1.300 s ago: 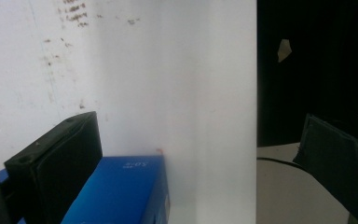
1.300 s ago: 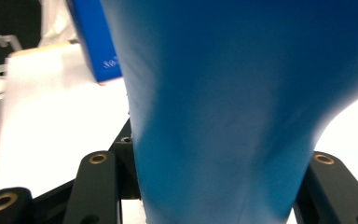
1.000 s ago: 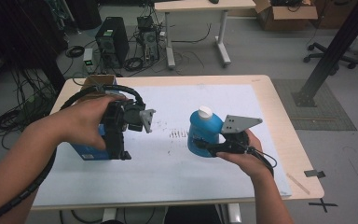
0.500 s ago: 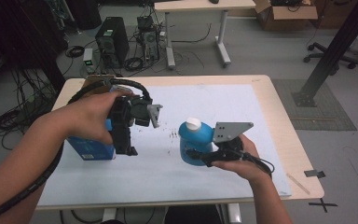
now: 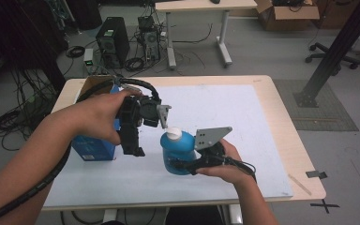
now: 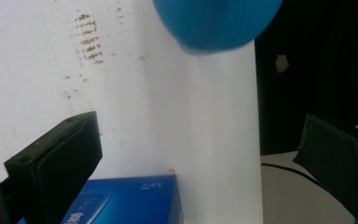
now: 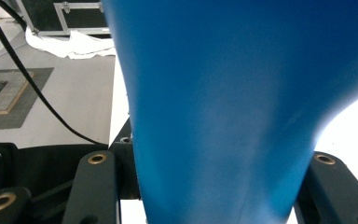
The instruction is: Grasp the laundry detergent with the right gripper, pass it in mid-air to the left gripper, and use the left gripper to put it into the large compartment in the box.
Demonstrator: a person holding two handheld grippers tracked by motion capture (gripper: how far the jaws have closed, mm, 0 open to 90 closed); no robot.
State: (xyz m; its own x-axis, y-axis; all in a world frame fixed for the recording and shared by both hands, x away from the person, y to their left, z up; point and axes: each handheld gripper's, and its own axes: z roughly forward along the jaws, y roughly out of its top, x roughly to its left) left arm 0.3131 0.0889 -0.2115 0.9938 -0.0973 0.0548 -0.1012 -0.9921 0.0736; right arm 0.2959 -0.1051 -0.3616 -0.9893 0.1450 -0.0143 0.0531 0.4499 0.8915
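Blue bottle (image 5: pixel 178 154) clamped in right gripper (image 5: pixel 187 165), mid-table, white cap (image 5: pixel 173 134) up.
Left gripper (image 5: pixel 132 136), jaws spread and empty, hangs at the bottle's 10 o'clock over the blue box (image 5: pixel 93 147). Risks: its grey plate sits just beside the cap and could knock it; the round body could twist between the pads.

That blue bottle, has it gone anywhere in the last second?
Yes. The right claw, shut on the blue bottle, carried it leftward toward the left claw, so its white cap now sits just beside it. The blue box stayed put.
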